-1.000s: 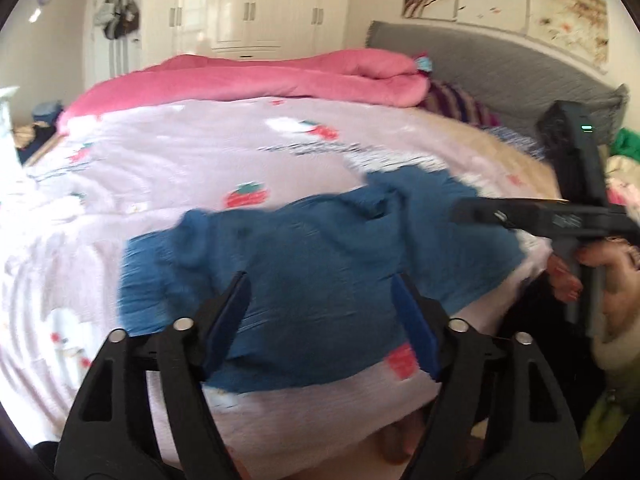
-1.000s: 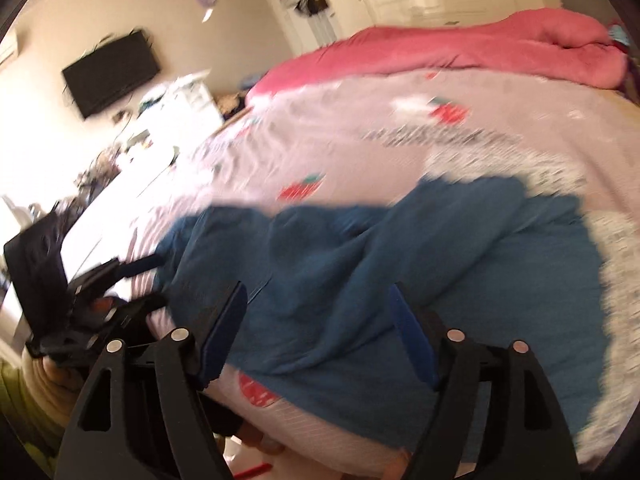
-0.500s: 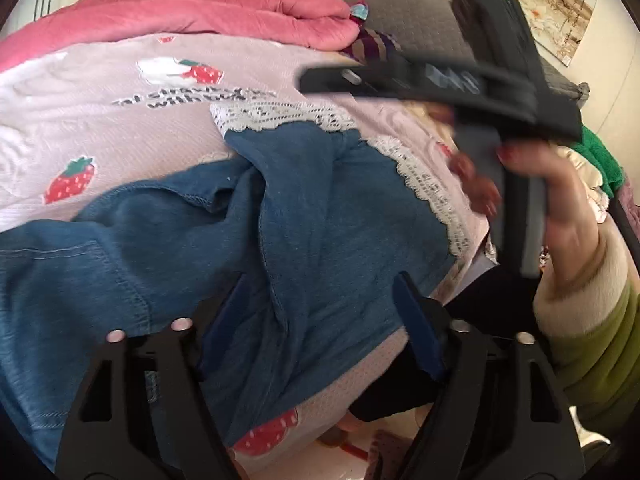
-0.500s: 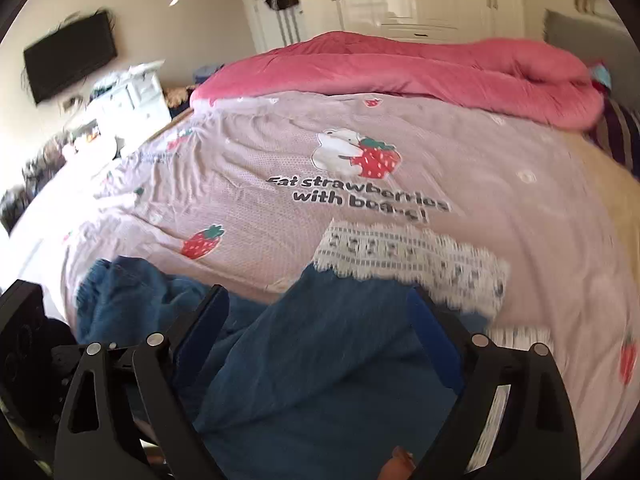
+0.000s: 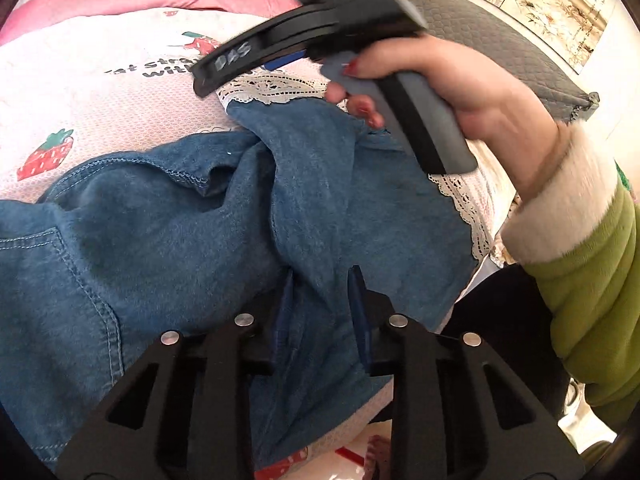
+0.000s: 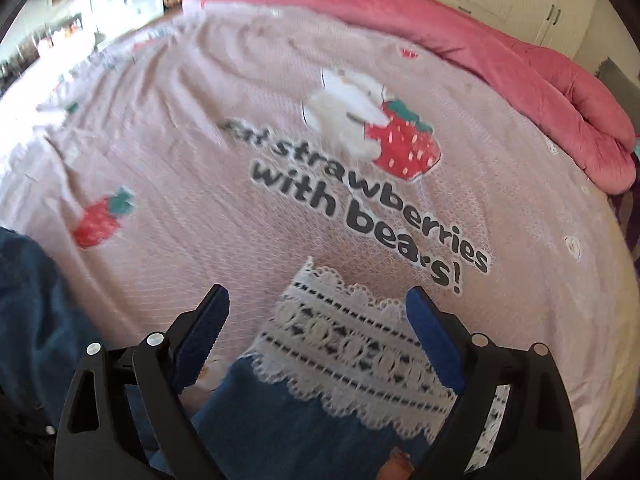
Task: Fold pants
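Since a second ago your left gripper [image 5: 320, 280] has dropped onto the pants [image 5: 180, 240], its jaws closing on a denim fold. Your right gripper [image 6: 316, 320], closing but still wide and empty, hovers over their lace hem [image 6: 352, 344] on the strawberry bedspread [image 6: 240, 160]

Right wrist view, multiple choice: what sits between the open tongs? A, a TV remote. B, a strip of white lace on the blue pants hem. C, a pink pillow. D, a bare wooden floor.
B: the right tongs straddle the white lace trim at the edge of the blue denim pants, which lie on the strawberry bedspread; the pads do not touch the lace.
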`<state>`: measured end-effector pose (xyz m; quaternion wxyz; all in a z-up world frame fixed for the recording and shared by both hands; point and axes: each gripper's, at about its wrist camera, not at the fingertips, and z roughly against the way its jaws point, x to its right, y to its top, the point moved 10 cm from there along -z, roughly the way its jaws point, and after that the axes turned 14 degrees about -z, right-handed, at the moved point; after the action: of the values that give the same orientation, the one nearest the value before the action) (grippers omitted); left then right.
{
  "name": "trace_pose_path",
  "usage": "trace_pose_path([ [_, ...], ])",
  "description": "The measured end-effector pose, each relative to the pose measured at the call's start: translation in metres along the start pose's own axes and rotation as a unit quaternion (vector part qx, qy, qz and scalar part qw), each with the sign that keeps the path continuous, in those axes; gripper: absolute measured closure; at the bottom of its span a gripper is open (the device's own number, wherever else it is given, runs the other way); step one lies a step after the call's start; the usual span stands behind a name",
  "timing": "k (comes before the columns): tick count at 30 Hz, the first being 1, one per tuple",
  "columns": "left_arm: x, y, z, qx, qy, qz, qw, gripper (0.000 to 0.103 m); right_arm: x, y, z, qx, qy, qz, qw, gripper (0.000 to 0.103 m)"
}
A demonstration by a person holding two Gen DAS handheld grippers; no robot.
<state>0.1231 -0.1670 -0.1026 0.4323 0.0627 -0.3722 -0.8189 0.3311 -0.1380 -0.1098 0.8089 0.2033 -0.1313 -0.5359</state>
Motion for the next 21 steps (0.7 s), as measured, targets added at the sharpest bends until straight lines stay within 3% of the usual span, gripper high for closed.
trace_pose_path([
  [2,-0.001,-0.001,-0.001,-0.001,0.004,-0.001,1.0,0.087,-0.005,0.0,-0.011,-0.011,0.006,0.012,1.0,0.034],
  [4,-0.003,0.001,-0.002,0.0,0.006,-0.003,1.0,0.087,-0.01,-0.002,-0.013,-0.016,0.027,0.008,0.999,0.064],
  [5,-0.004,0.001,-0.003,0.001,0.007,-0.004,1.0,0.088,-0.011,-0.003,-0.011,-0.014,0.032,0.008,0.999,0.069],
  [6,-0.004,0.002,-0.003,0.002,0.009,-0.006,0.9999,0.089,-0.01,-0.002,-0.005,-0.006,0.036,0.011,0.999,0.083],
  [7,-0.004,0.003,-0.002,0.003,0.013,-0.009,0.9999,0.09,-0.009,-0.001,0.0,0.0,0.041,0.008,0.999,0.091],
  [14,-0.009,0.01,-0.006,0.012,0.016,-0.008,0.9998,0.101,0.038,-0.005,0.061,0.07,0.116,-0.105,0.985,0.096],
  [21,-0.006,0.023,0.012,0.049,0.032,-0.03,0.9978,0.102,0.108,-0.045,0.129,0.144,0.158,-0.206,0.955,0.096],
])
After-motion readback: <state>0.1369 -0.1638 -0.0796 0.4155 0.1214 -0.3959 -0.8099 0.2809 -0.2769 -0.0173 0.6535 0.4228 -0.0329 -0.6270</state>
